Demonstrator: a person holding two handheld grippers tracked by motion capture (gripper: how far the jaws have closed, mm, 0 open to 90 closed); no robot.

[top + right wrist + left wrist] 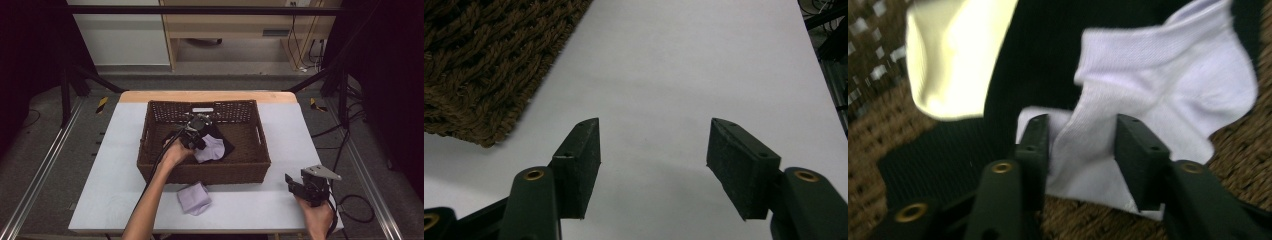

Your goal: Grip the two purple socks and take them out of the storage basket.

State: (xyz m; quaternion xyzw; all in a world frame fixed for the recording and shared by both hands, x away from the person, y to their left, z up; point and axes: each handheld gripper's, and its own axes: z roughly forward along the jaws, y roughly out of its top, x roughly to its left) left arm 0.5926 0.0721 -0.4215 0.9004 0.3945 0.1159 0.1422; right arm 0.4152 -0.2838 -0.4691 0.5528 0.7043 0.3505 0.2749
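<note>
Left gripper view shows the left tool [1082,145] released, its jaws straddling a fold of the lavender sock [1168,90] lying on a black cloth [1043,55] inside the wicker basket [150,150]. Right tool [654,150] hangs released above bare worktop [684,60], basket corner ahead-left.

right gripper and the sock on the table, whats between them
Only bare table: in the high view nothing lies between the right gripper and the sock. The basket sits farther back, off that stretch.
</note>
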